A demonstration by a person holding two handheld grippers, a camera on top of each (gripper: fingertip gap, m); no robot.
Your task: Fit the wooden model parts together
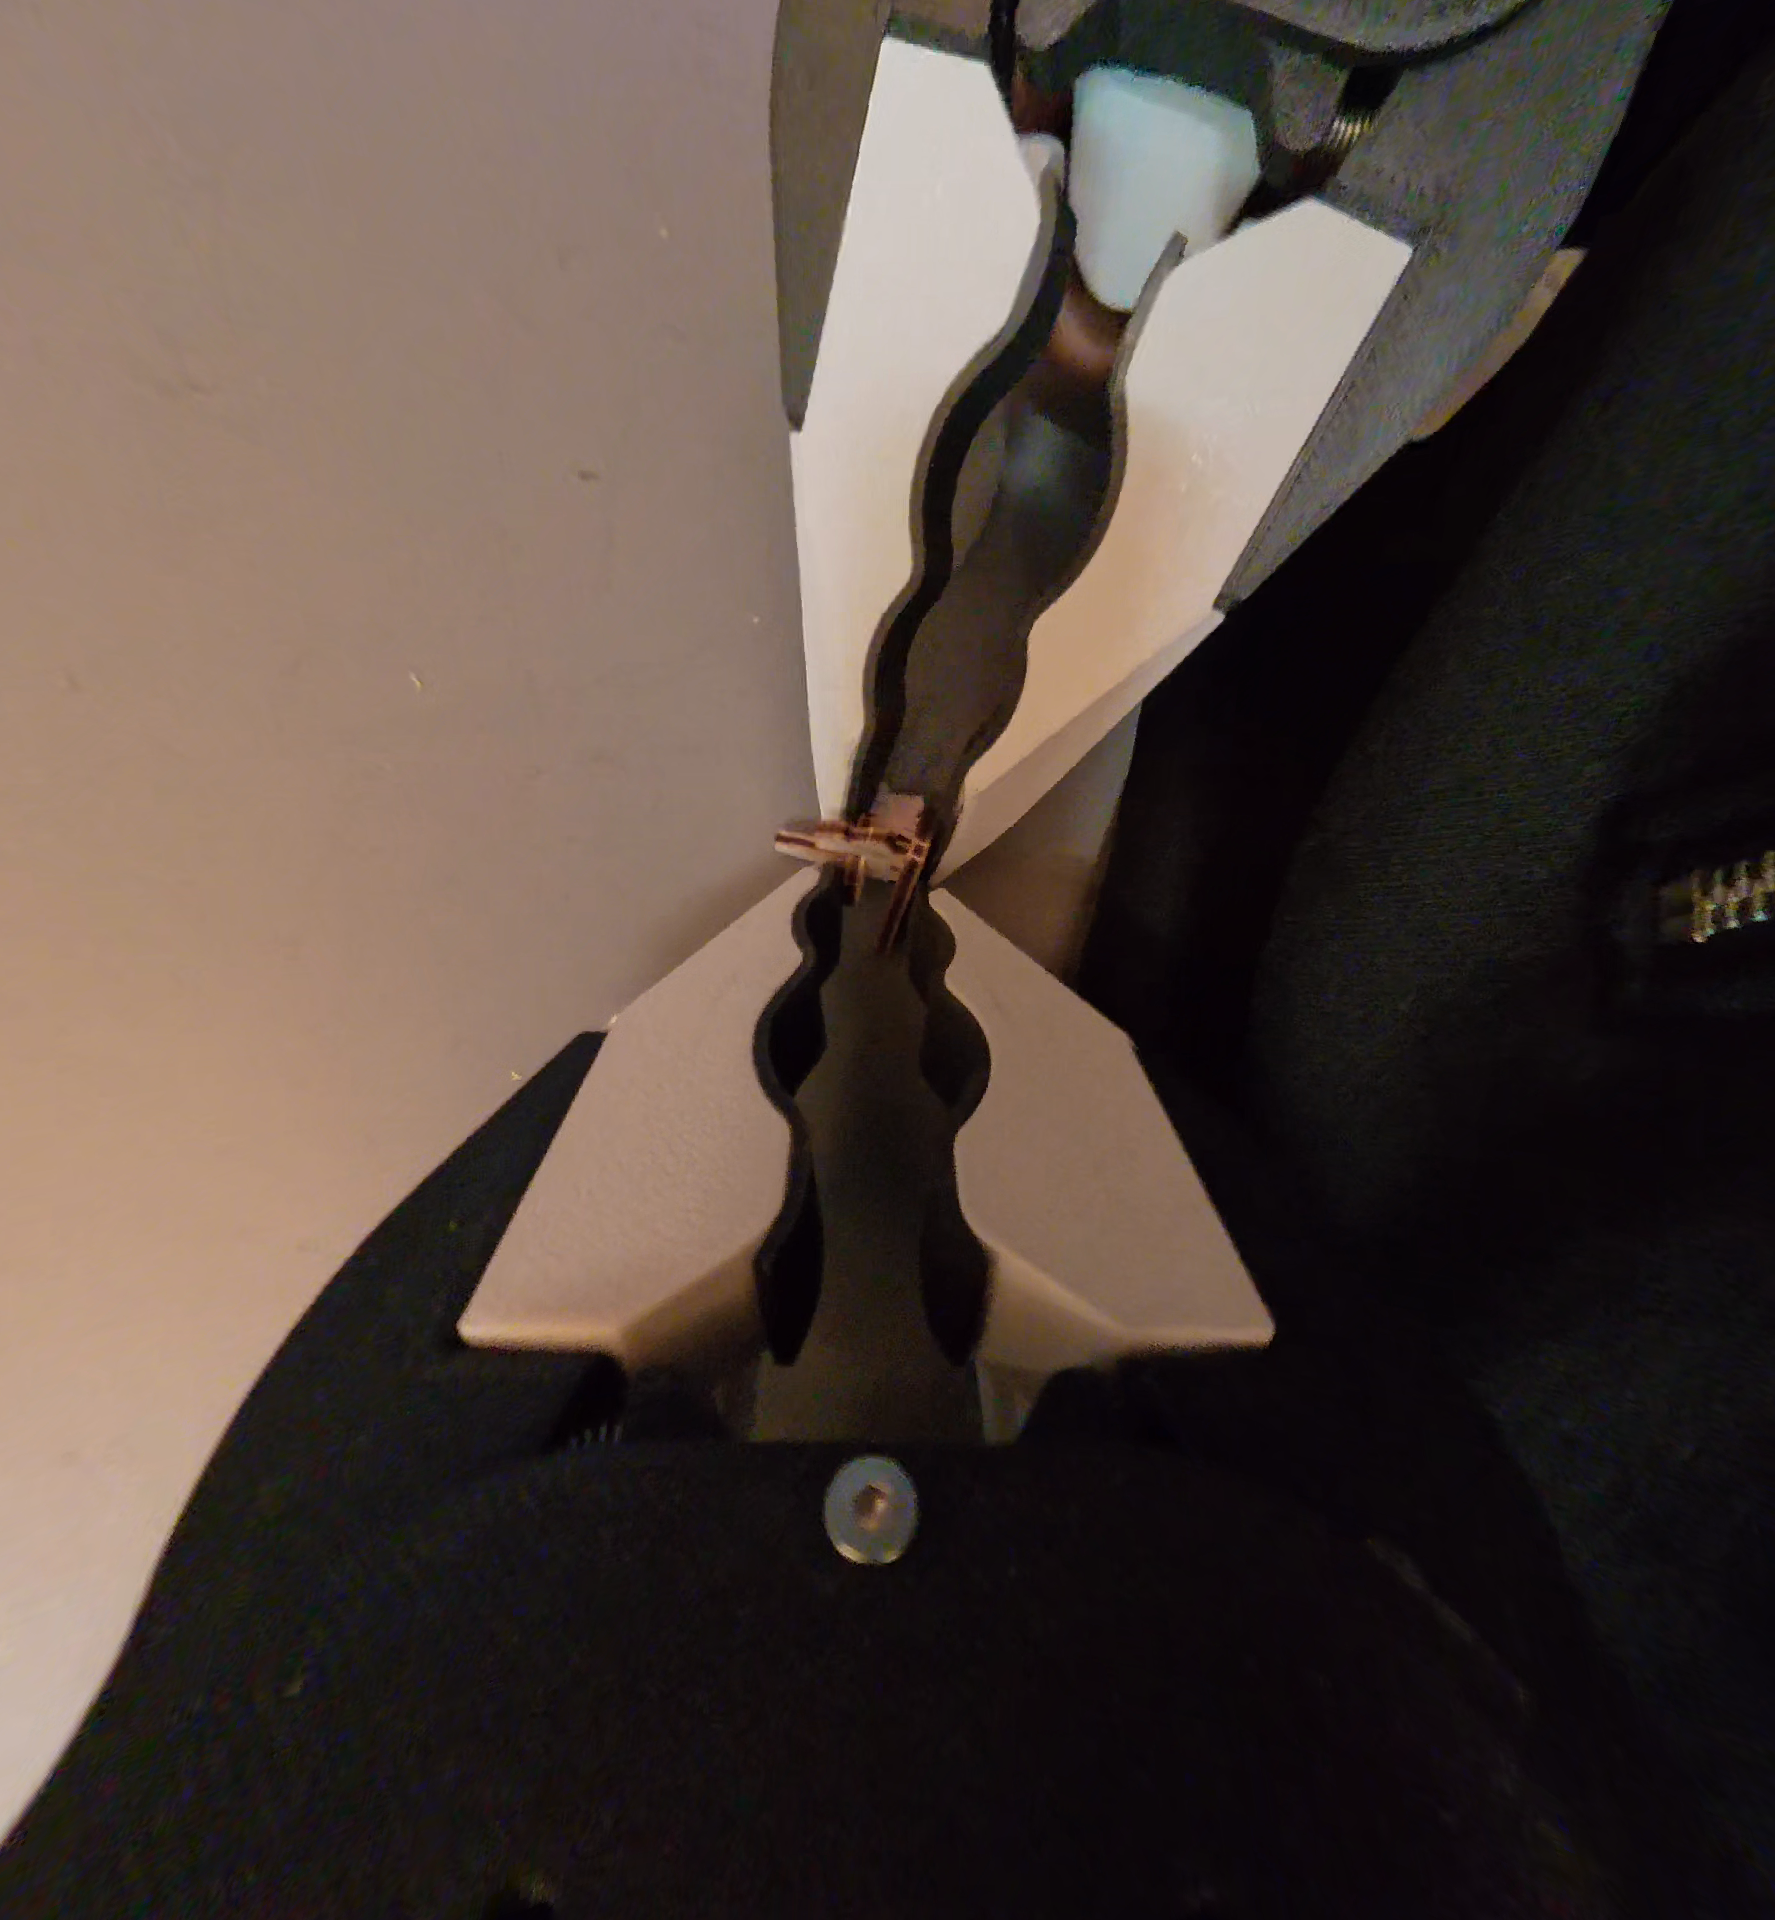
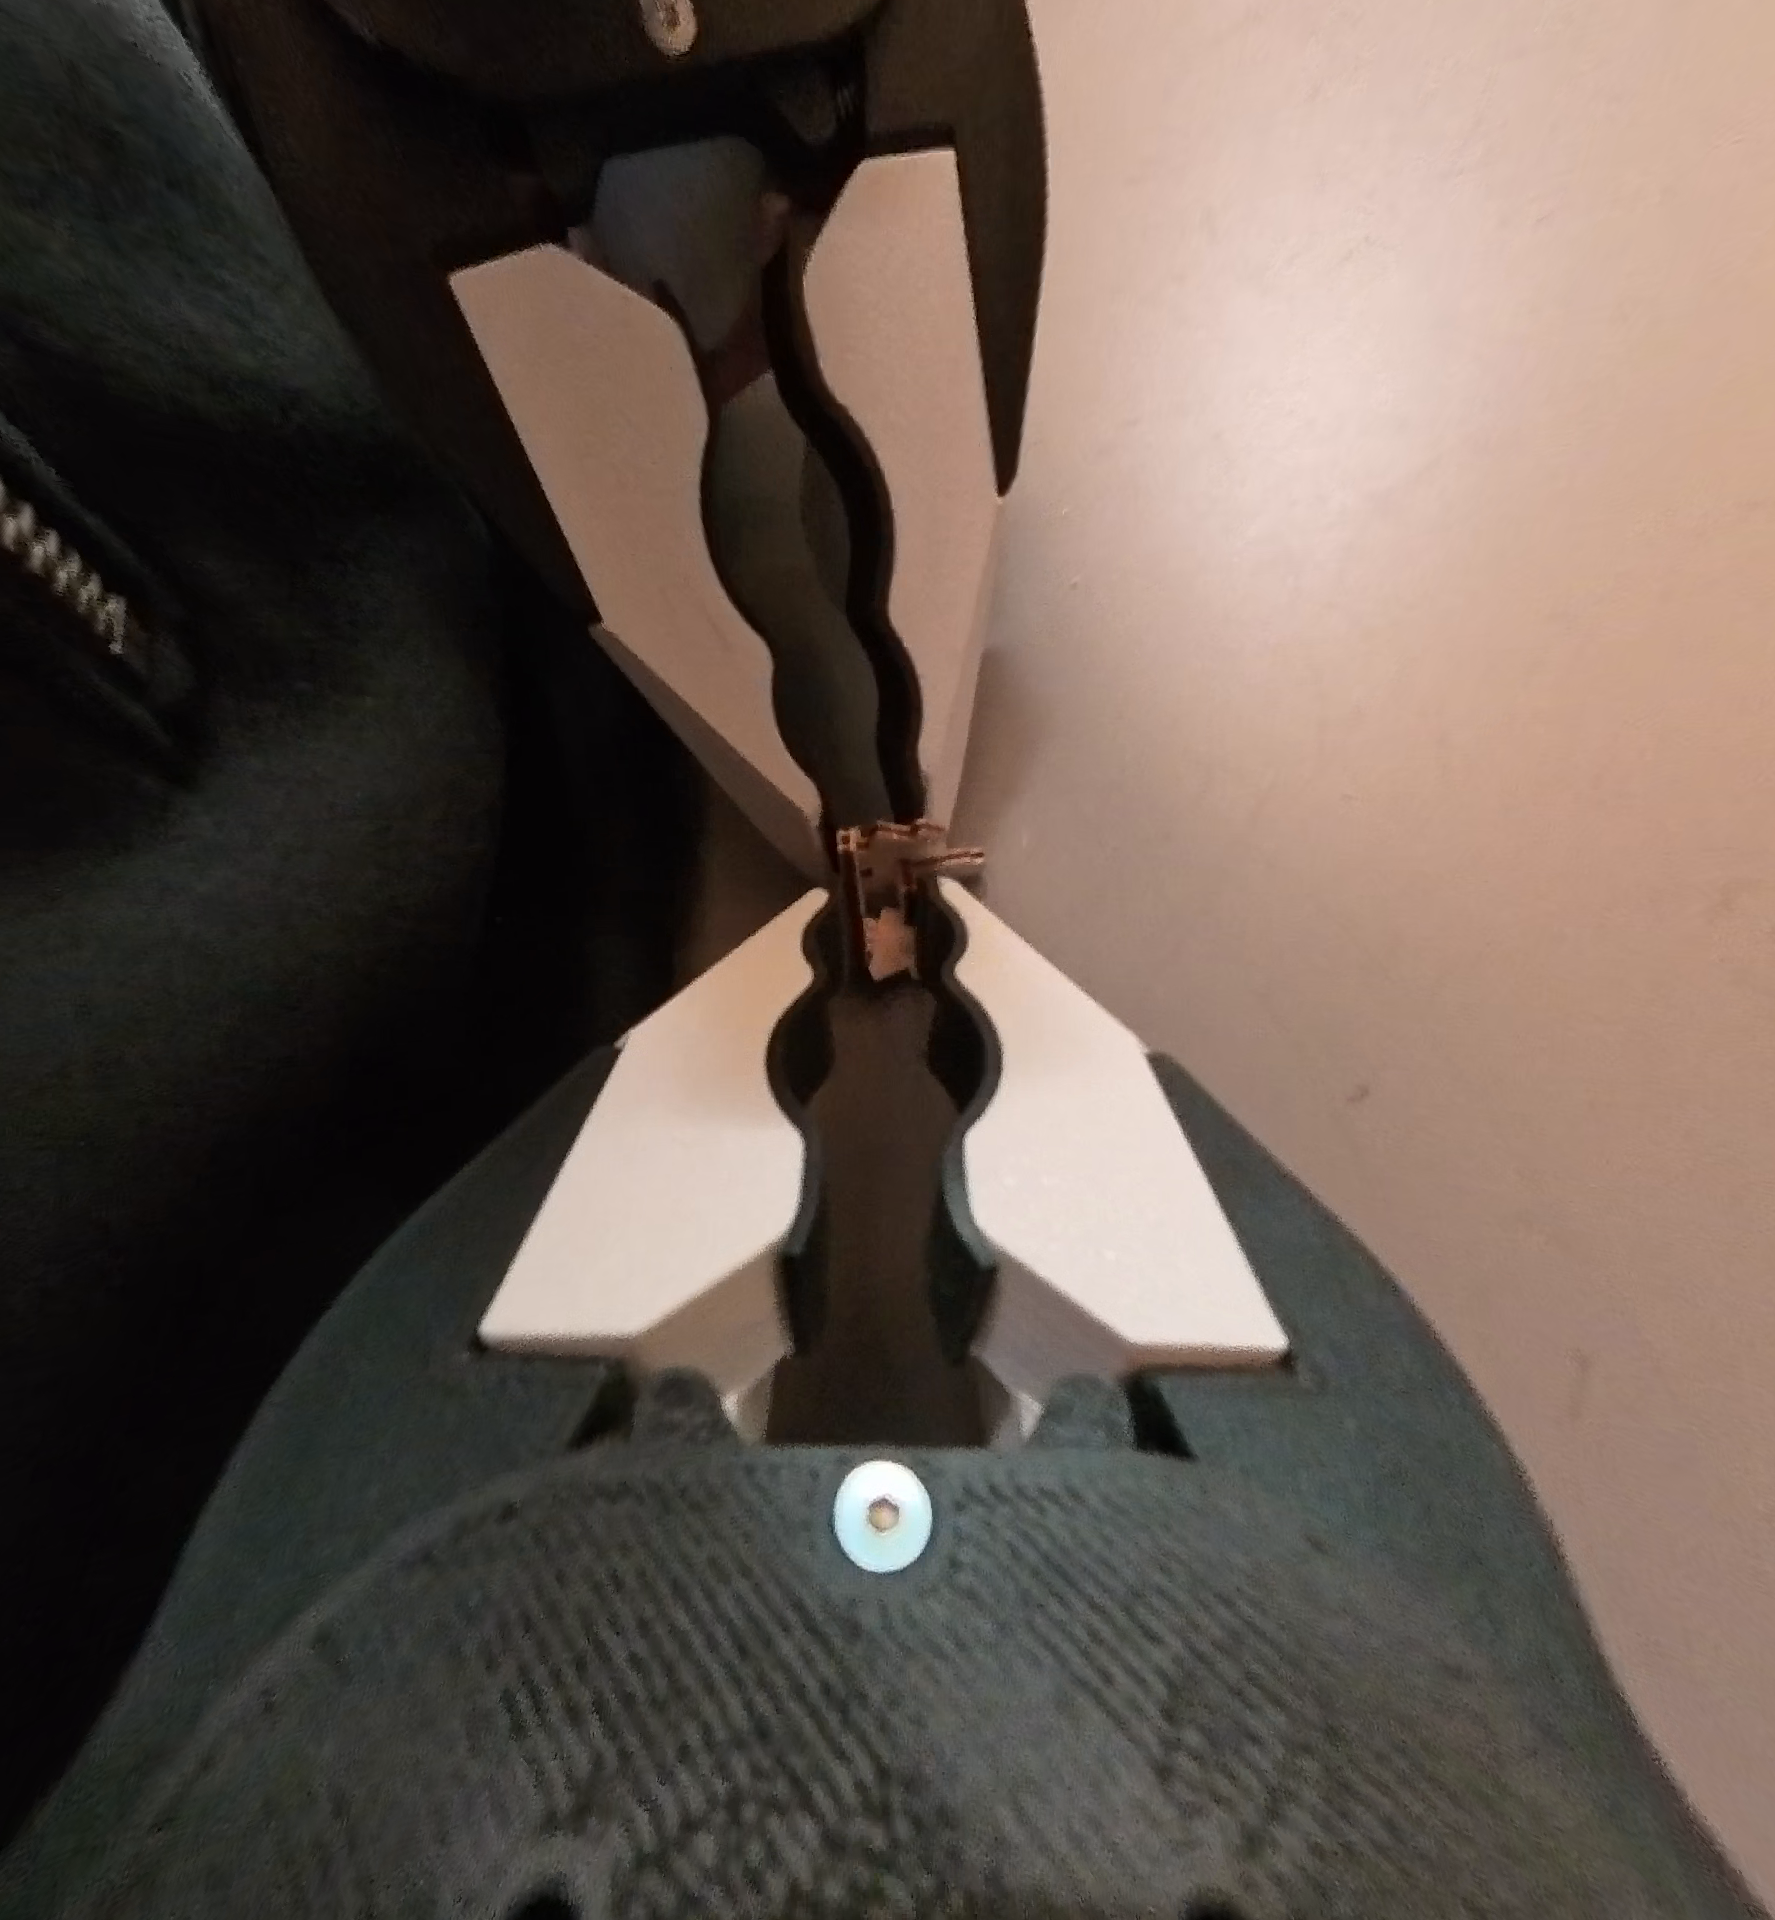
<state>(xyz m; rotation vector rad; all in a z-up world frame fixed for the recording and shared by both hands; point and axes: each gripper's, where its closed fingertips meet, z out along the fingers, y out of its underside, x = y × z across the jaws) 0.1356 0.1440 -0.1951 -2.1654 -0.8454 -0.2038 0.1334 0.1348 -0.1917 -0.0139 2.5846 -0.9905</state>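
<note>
1. Your left claw (image 1: 888, 883) meets your right claw (image 1: 898, 805) tip to tip, with a small wooden piece (image 1: 862, 847) caught between the two of them.
2. The small wooden piece is pale with dark brown edges, built of thin flat parts slotted together crosswise; one stub sticks out sideways past the fingertips over the tabletop (image 1: 291, 623).
3. In the right wrist view, your right claw (image 2: 883, 920) is closed on the lower part of the piece (image 2: 888, 894), its dark wavy pads pressed against both sides.
4. Your left claw (image 2: 878, 810) comes in from the far side and grips the upper end of the same piece, its fingers nearly together.
5. The piece hangs clear of the pale tabletop (image 2: 1434, 623), carried only by the two claws.
6. A dark garment (image 1: 1589, 727) with a metal zipper (image 1: 1766, 883) fills the right of the left wrist view.
</note>
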